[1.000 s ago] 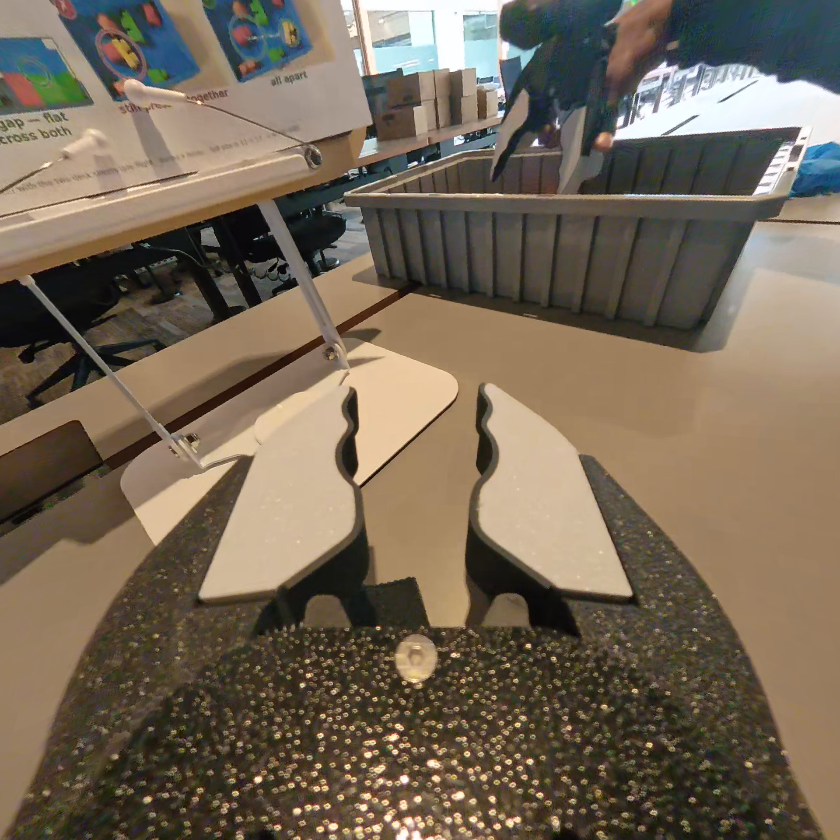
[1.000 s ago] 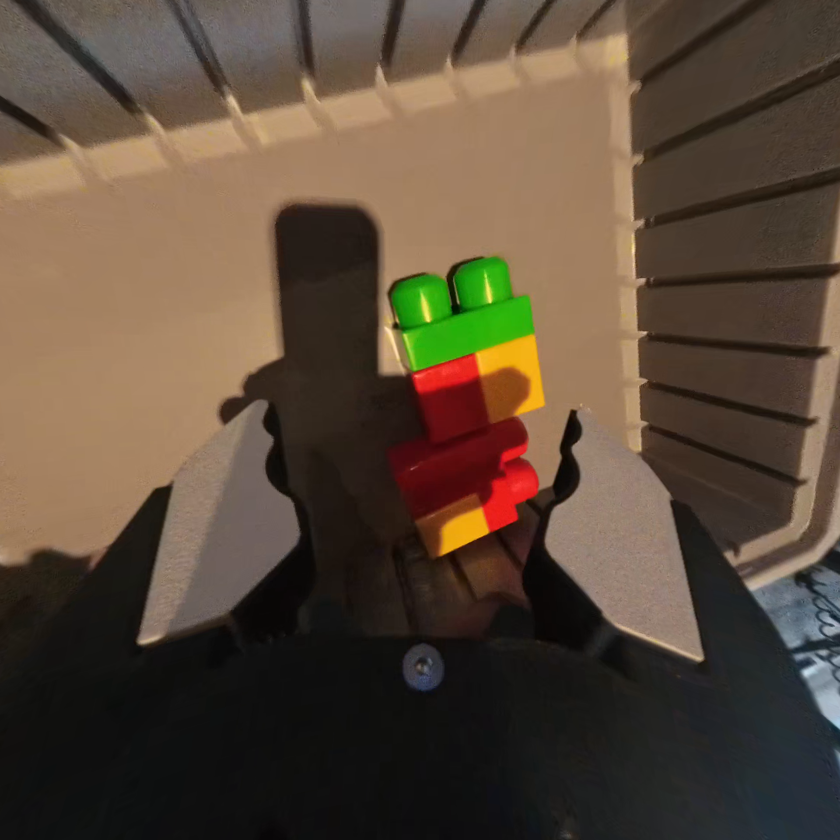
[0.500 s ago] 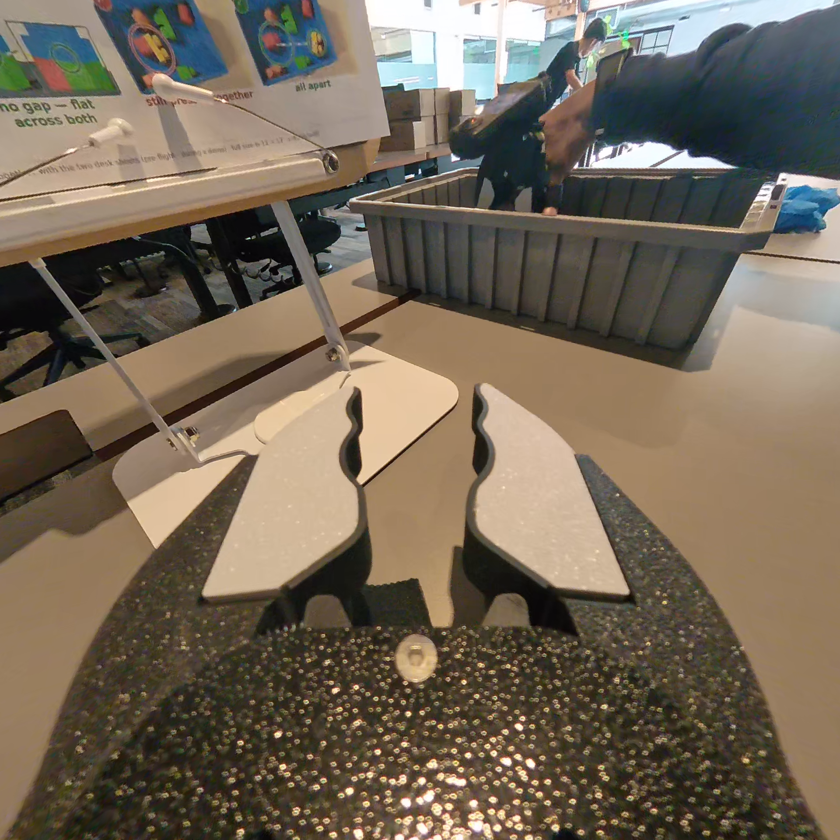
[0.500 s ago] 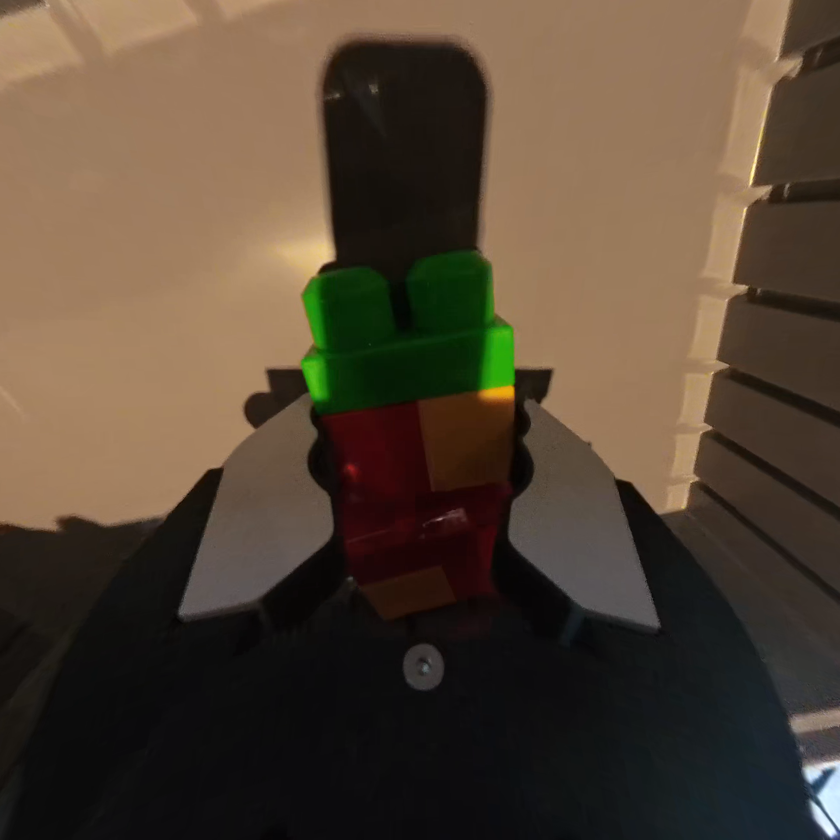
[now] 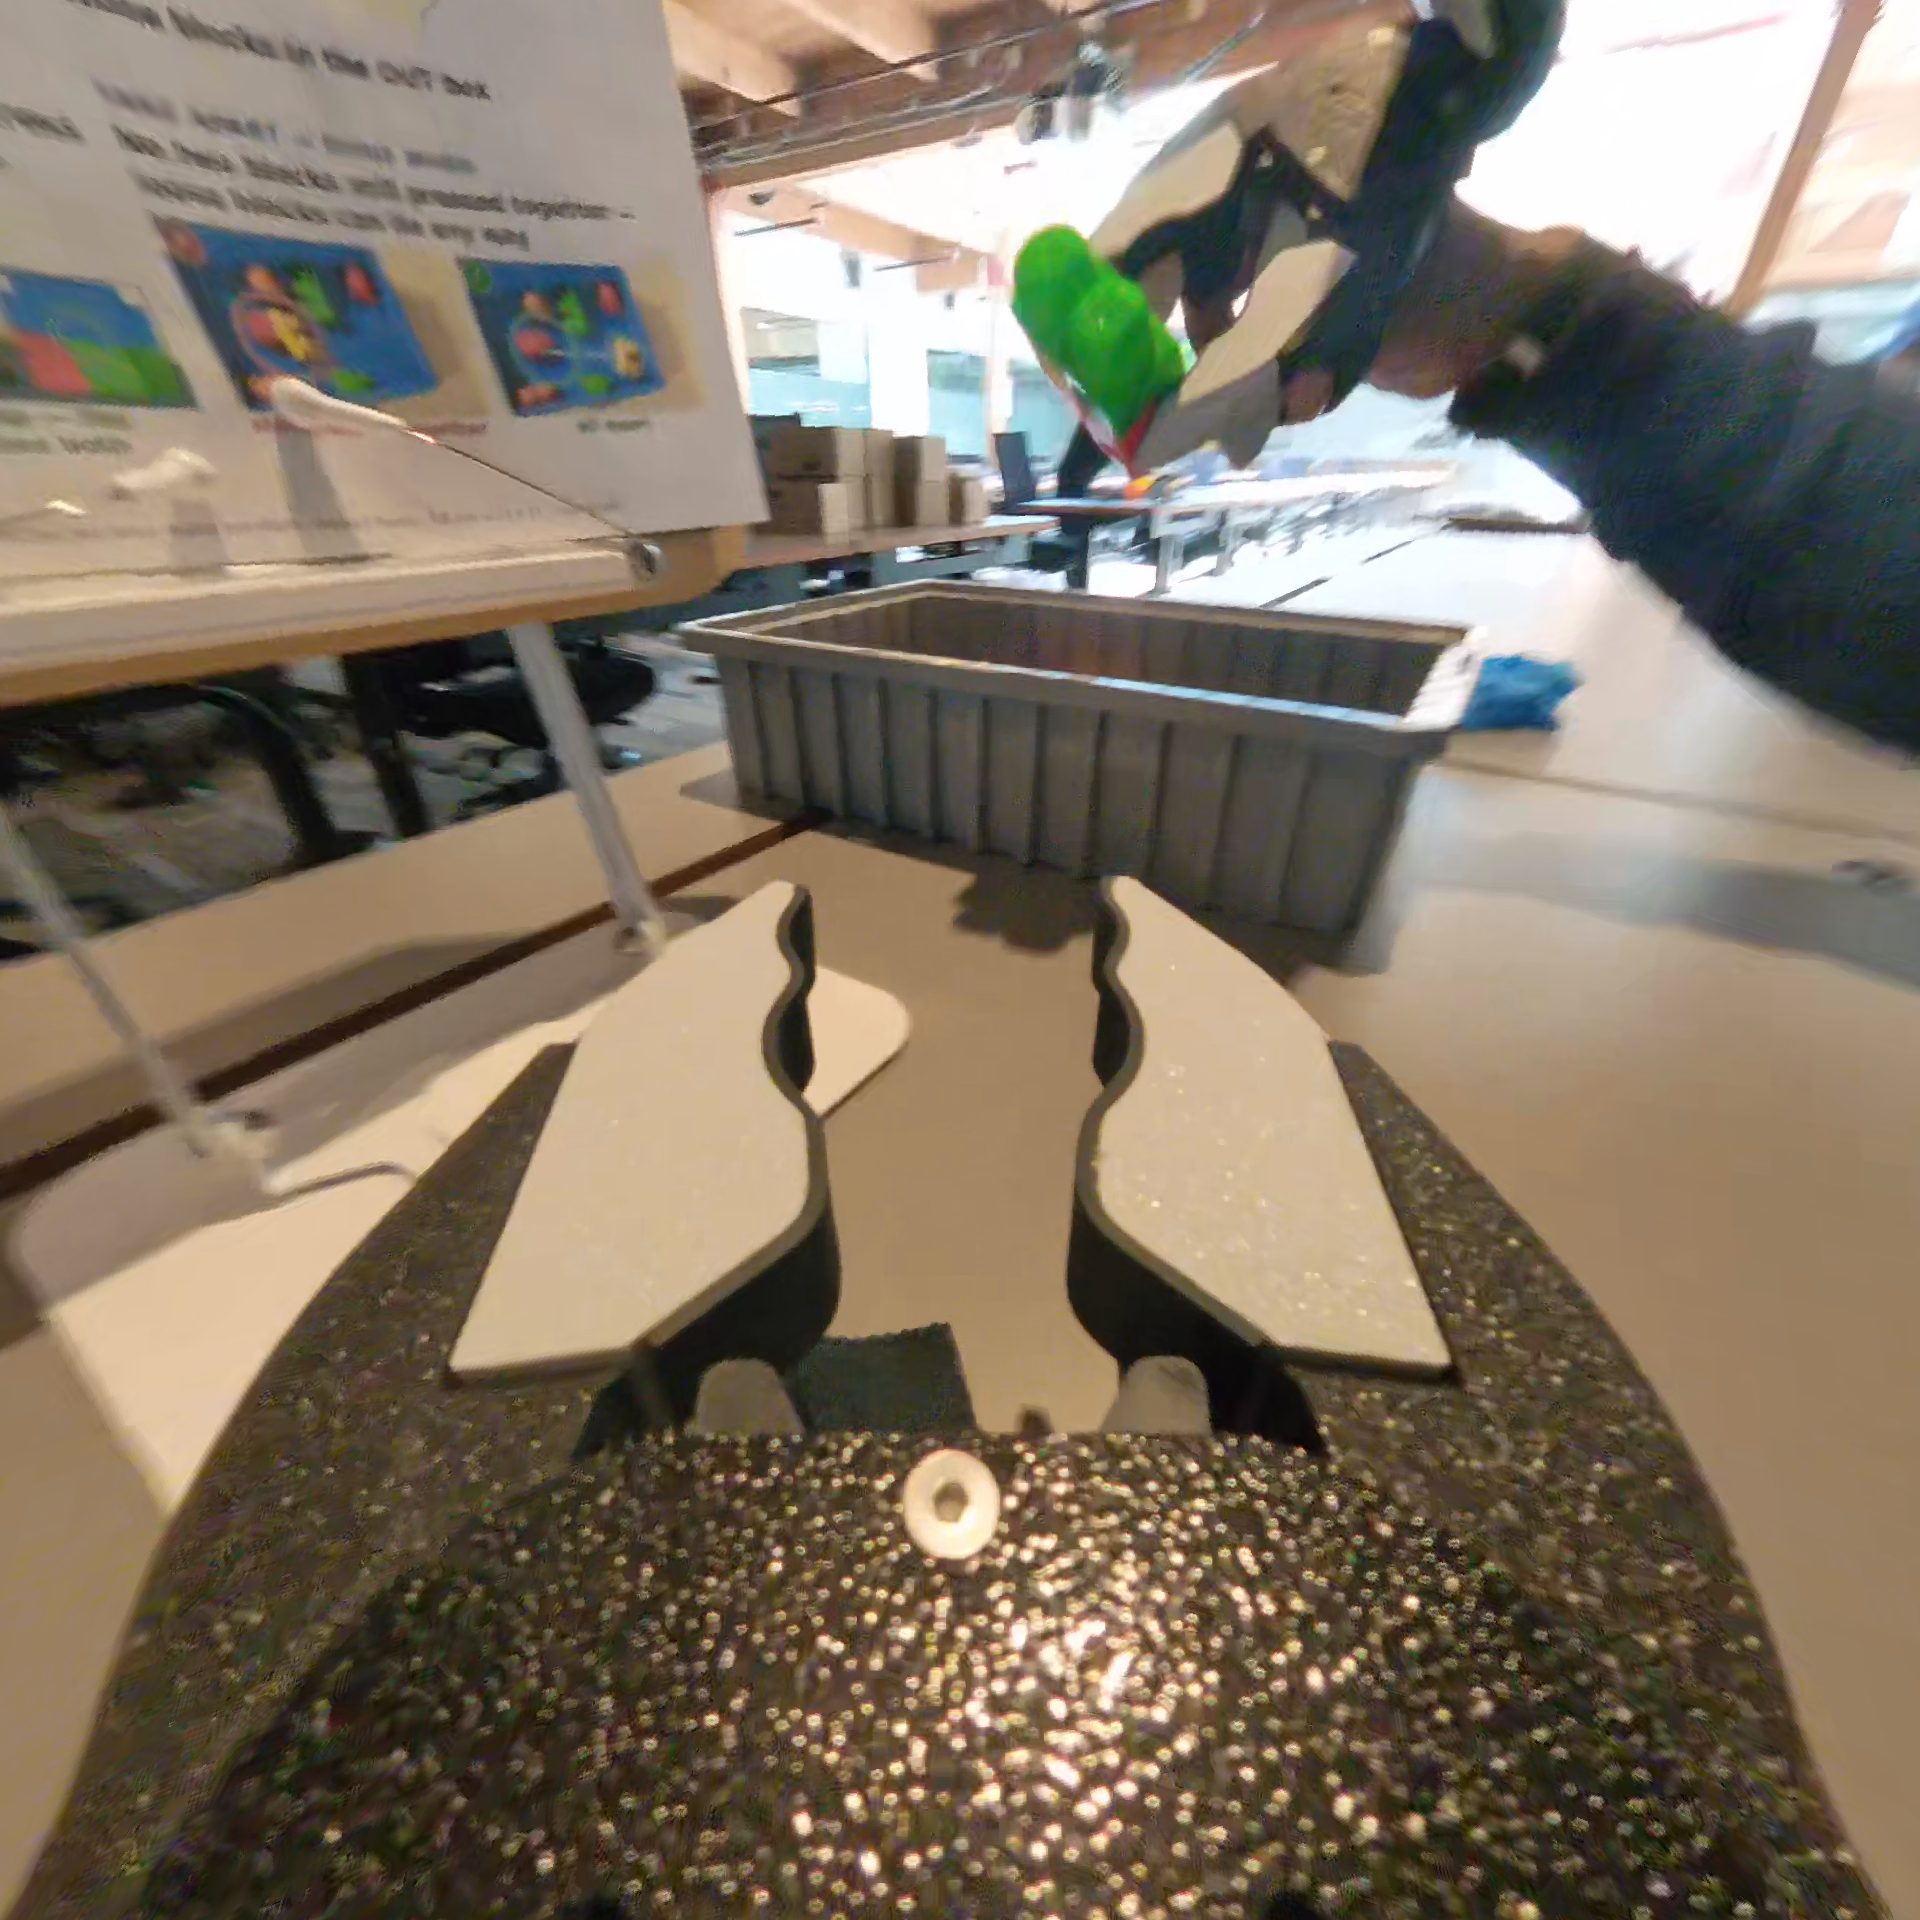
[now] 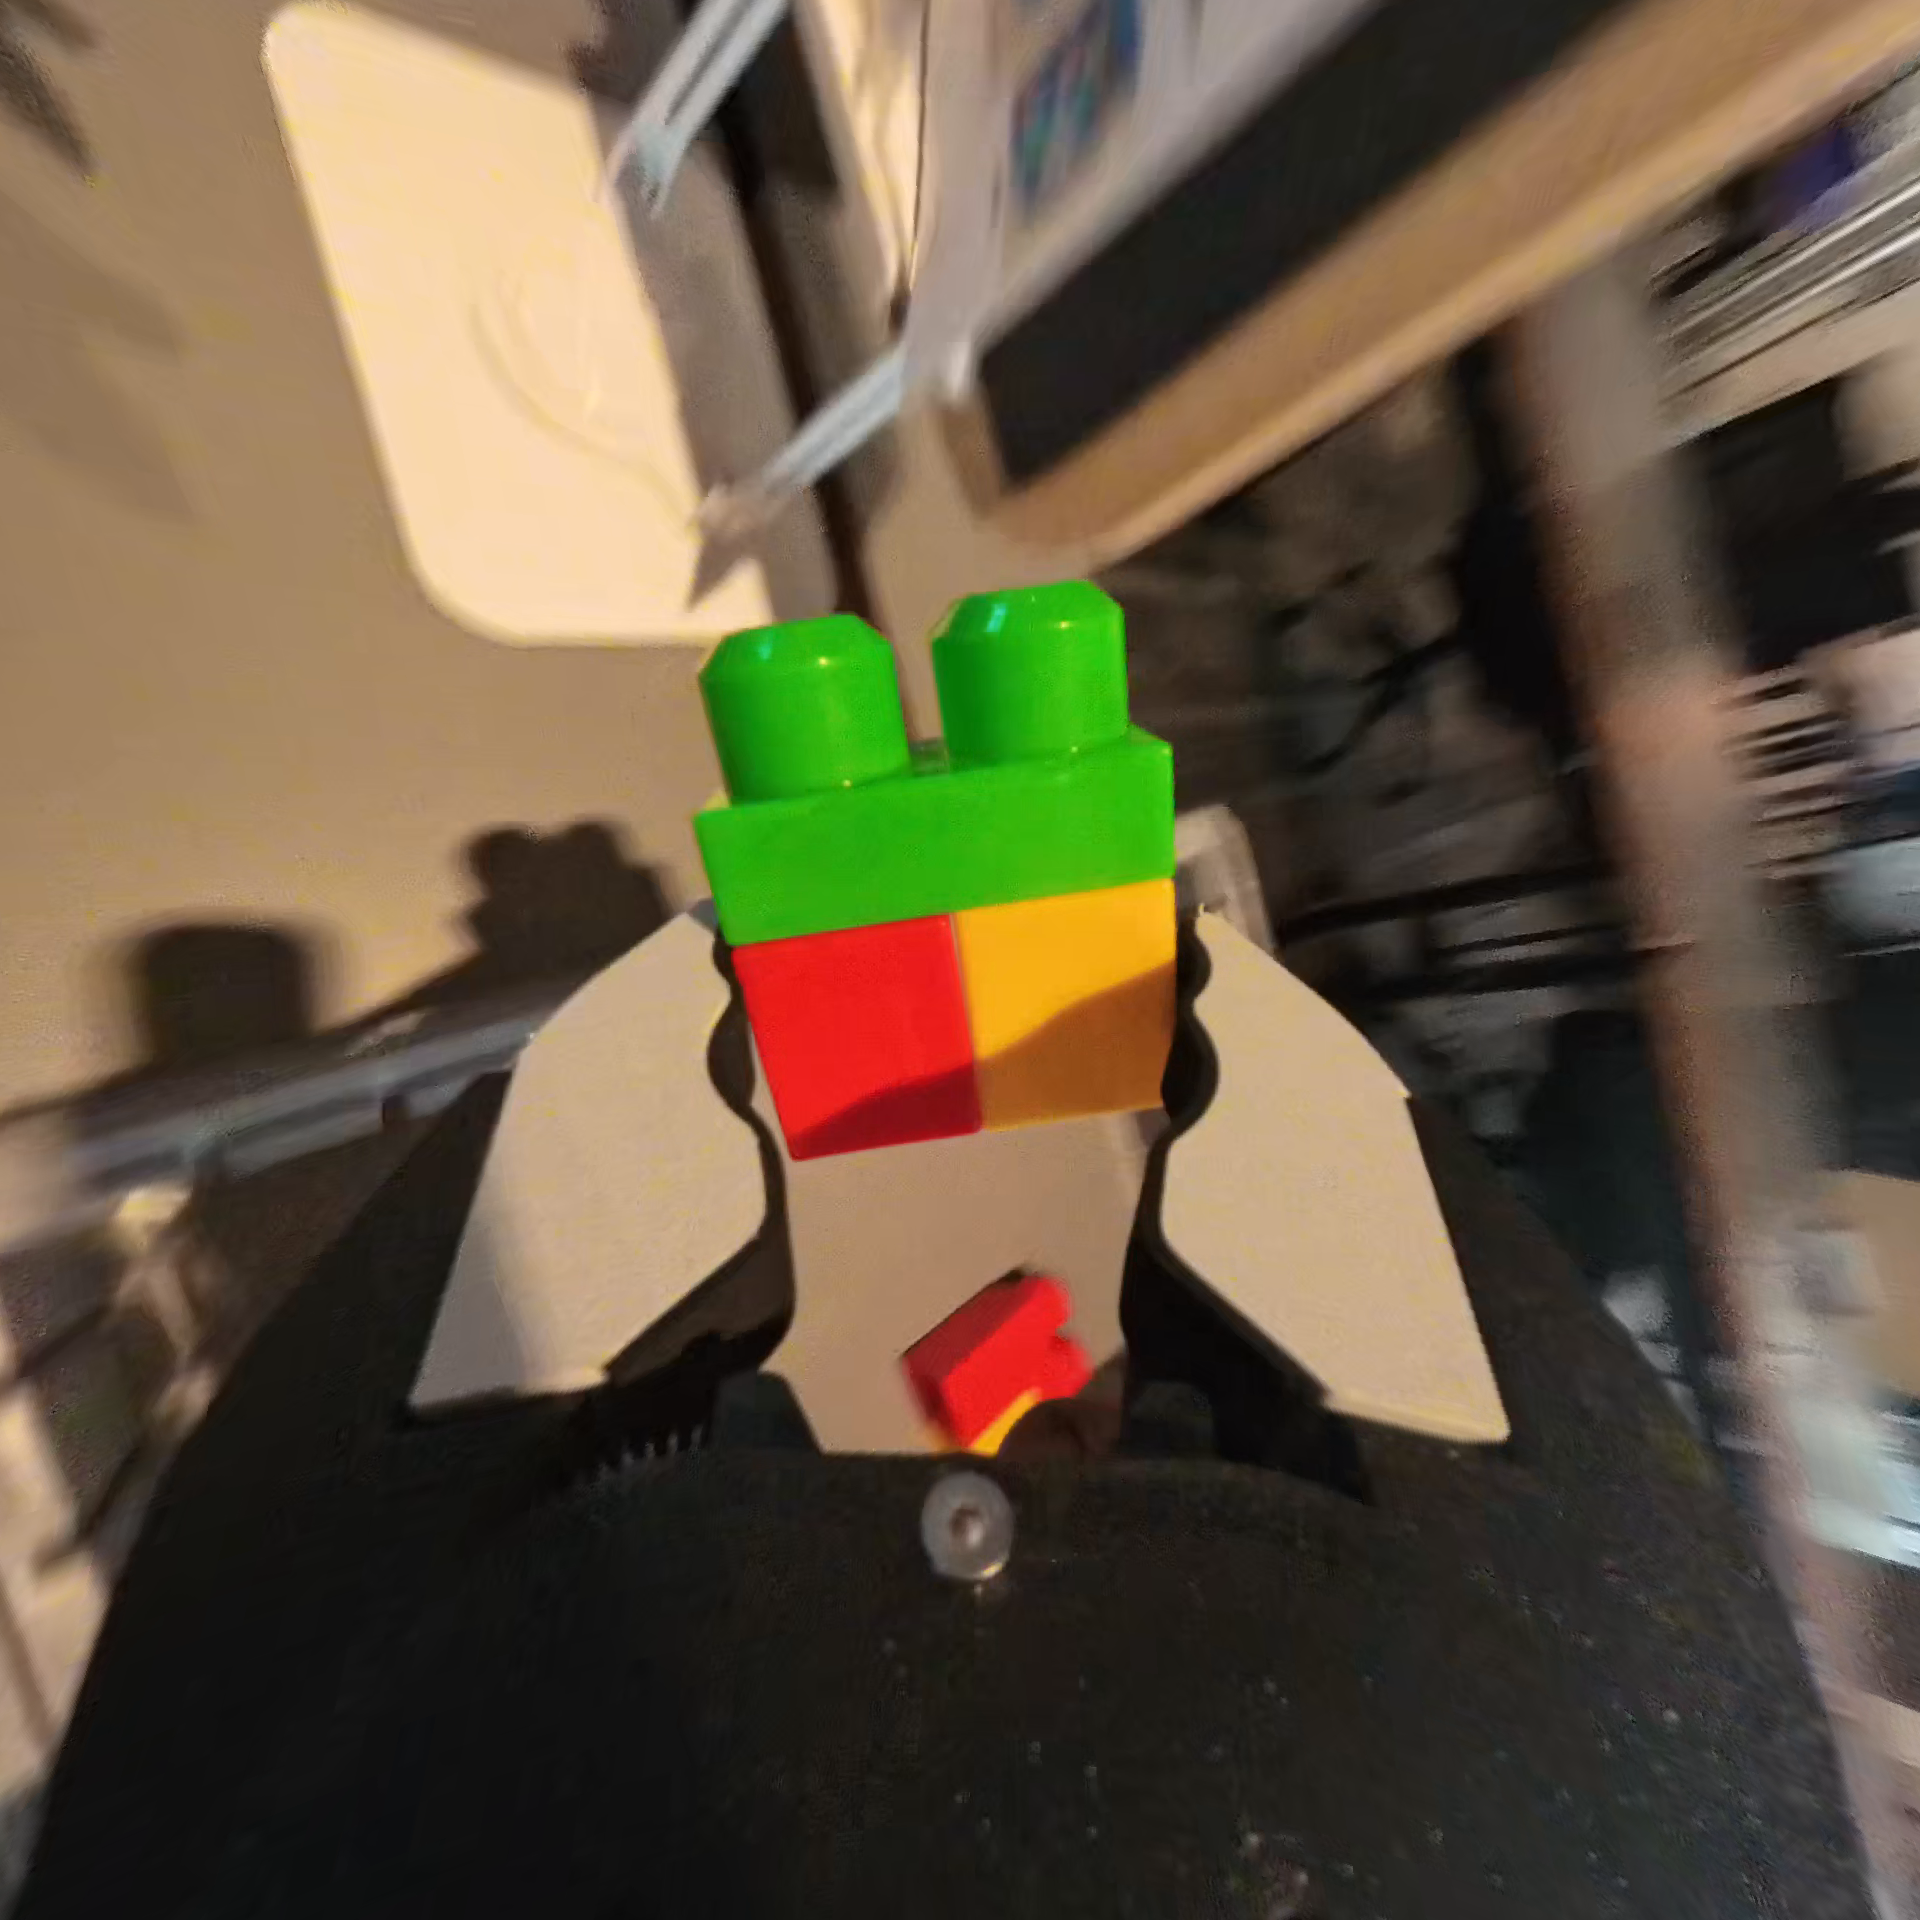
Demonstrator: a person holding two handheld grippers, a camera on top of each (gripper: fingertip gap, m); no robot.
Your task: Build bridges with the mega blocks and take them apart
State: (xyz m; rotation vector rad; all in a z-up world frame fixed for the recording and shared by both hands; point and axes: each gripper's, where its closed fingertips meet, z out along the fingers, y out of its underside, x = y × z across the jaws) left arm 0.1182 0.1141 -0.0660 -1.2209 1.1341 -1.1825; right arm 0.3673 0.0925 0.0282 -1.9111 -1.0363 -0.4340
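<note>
My right gripper (image 6: 956,935) is shut on a block stack: a green block (image 6: 935,821) on a red block (image 6: 862,1029) and a yellow block (image 6: 1070,1008). A small red and yellow piece (image 6: 997,1361) shows lower down, apart from the held stack; I cannot tell if it is falling or lying. In the left wrist view the right gripper (image 5: 1153,332) holds the green block (image 5: 1091,332) high above the grey bin (image 5: 1070,769). My left gripper (image 5: 951,935) is open and empty, low over the table, short of the bin.
A stand with an instruction sheet (image 5: 364,260) rises at the left on thin white legs, with its white base plate (image 5: 852,1029) beside my left fingers; the plate also shows in the right wrist view (image 6: 468,312). A blue cloth (image 5: 1527,686) lies behind the bin.
My right gripper closed on the stack inside the bin and lifted it high out, swinging toward the stand. The lower red and yellow piece has parted from the held blocks. My left gripper stayed open, barely moved.
</note>
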